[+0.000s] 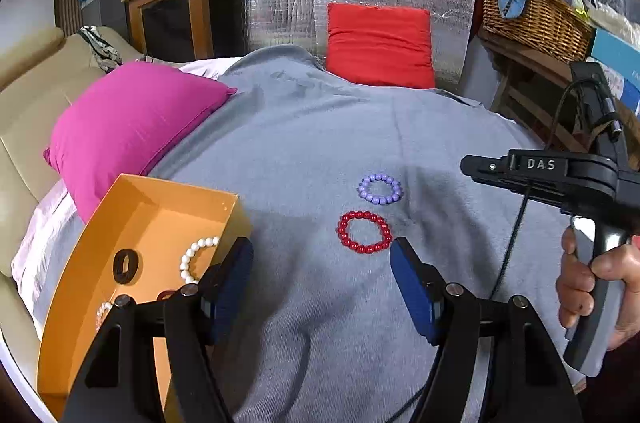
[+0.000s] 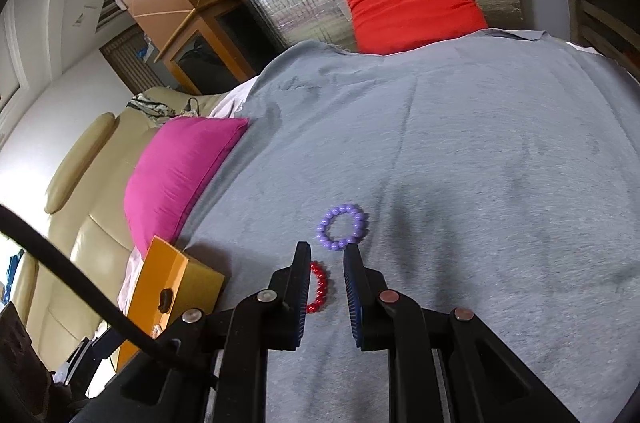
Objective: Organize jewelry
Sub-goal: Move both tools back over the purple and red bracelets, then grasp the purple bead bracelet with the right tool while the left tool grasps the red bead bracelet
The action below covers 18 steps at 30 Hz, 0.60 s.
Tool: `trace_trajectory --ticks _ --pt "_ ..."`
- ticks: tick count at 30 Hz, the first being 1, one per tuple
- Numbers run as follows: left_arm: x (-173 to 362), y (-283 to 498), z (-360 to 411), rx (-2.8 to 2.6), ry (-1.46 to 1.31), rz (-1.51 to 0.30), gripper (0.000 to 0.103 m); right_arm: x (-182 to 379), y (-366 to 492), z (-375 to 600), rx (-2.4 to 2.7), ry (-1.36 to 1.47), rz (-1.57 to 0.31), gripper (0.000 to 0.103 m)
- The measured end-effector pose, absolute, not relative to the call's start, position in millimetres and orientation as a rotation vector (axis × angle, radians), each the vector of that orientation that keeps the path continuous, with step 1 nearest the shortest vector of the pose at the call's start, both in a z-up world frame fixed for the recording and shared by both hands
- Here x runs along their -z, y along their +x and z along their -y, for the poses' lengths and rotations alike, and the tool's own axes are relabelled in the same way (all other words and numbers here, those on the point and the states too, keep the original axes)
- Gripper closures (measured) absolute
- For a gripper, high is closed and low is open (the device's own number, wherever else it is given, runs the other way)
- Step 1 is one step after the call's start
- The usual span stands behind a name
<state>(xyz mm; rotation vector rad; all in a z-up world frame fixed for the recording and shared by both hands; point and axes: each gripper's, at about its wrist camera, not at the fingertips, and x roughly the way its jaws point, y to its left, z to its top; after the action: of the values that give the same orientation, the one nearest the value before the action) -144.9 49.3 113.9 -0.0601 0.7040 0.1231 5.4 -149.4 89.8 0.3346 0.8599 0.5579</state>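
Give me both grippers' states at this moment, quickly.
Left gripper: open wide, empty, above the grey blanket near the red bracelet.
Right gripper: partly open, holding nothing, just short of the purple bracelet.

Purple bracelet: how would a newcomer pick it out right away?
Find the grey blanket covering the bed, right of the orange box. Two bead bracelets lie mid-blanket; the purple bracelet is the farther, smaller, pale lilac one, apart from the red bracelet.
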Motion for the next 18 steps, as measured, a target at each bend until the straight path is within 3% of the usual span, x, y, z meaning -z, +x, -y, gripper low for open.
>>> trace_trajectory --ticks 18 --pt "-78 -94 -30 -0.166 0.004 -0.758 0.031 -72 26 168 -0.527 0.358 -0.897 0.084"
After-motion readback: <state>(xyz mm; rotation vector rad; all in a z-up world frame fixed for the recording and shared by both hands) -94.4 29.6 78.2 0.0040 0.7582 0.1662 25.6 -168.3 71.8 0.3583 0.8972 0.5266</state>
